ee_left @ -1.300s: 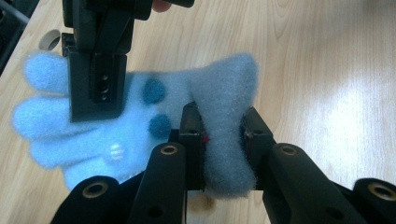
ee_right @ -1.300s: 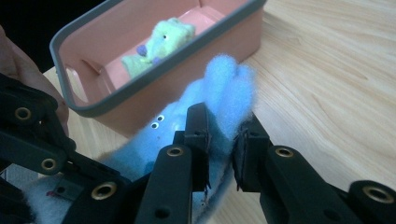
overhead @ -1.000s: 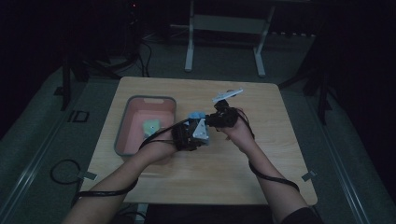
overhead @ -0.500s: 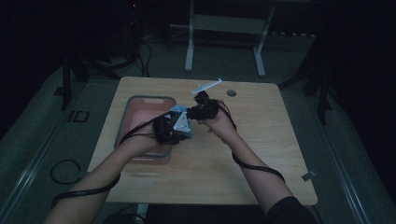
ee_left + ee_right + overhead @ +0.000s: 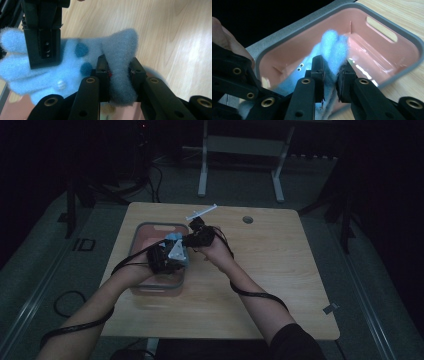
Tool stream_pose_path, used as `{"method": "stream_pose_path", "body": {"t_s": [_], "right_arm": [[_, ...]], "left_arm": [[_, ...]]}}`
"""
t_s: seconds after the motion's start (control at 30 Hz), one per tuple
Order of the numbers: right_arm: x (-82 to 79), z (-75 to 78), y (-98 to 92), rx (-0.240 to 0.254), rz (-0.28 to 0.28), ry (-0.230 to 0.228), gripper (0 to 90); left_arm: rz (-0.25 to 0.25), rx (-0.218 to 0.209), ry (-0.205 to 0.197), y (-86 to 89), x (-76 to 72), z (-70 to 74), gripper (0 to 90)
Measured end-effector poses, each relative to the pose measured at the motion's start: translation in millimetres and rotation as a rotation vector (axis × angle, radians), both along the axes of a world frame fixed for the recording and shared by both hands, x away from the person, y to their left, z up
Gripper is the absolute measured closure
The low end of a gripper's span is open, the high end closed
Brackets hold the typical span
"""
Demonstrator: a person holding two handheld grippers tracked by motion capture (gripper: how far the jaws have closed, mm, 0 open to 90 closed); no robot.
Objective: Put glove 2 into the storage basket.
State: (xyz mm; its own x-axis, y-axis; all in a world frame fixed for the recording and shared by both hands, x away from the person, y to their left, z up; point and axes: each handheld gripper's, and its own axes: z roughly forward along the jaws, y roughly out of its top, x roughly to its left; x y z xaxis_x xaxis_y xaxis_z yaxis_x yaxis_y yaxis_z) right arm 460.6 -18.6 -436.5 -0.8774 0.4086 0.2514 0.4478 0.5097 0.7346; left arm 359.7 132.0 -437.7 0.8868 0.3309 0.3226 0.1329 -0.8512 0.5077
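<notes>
Both grippers clamp one fuzzy blue sock [image 5: 75, 65]. In the left gripper view the left gripper [image 5: 119, 75] pinches a fold of it at lower centre, with the right gripper's jaw pressed on it at upper left. In the right gripper view the right gripper [image 5: 331, 75] grips it over the pink bin [image 5: 387, 53]. In the high view the sock [image 5: 173, 240] sits left of centre, seemingly above the bin's [image 5: 150, 292] right edge.

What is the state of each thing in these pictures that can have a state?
Left gripper: shut on the blue fuzzy sock.
Right gripper: shut on the blue fuzzy sock.
Blue fuzzy sock: held up between both grippers, over the tub's edge.
Pink tub: upright, on the table.
</notes>
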Motion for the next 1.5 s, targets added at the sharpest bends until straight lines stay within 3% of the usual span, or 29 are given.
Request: {"method": "stream_pose_path", "body": {"t_s": [0.3,0.43,0.63,1.13,1.3,1.5], "right_arm": [[2.8,-18.3,31.1,0.002,0.015,0.036,78.4],[6.2,-23.7,37.0,0.007,0.005,0.055,78.5],[8.8,-36.1,45.1,-0.017,0.006,0.071,78.5],[17.1,-53.6,50.9,-0.099,-0.017,0.065,76.4],[19.9,-52.7,46.6,-0.098,-0.036,0.06,70.2],[21.3,-46.4,38.6,-0.099,-0.055,0.04,59.2]], "left_arm": [[0.03,0.043,0.027,23.7,0.9,-14.3,75.8],[0.039,0.032,0.041,34.7,3.8,-18.6,75.8],[0.035,0.049,0.061,37.4,5.4,-29.4,75.7],[0.057,0.044,0.119,44.5,22.1,-54.8,75.1],[0.054,0.036,0.107,44.4,22.3,-56.9,72.4],[0.059,0.013,0.129,44.5,23.2,-56.5,63.5]]}}
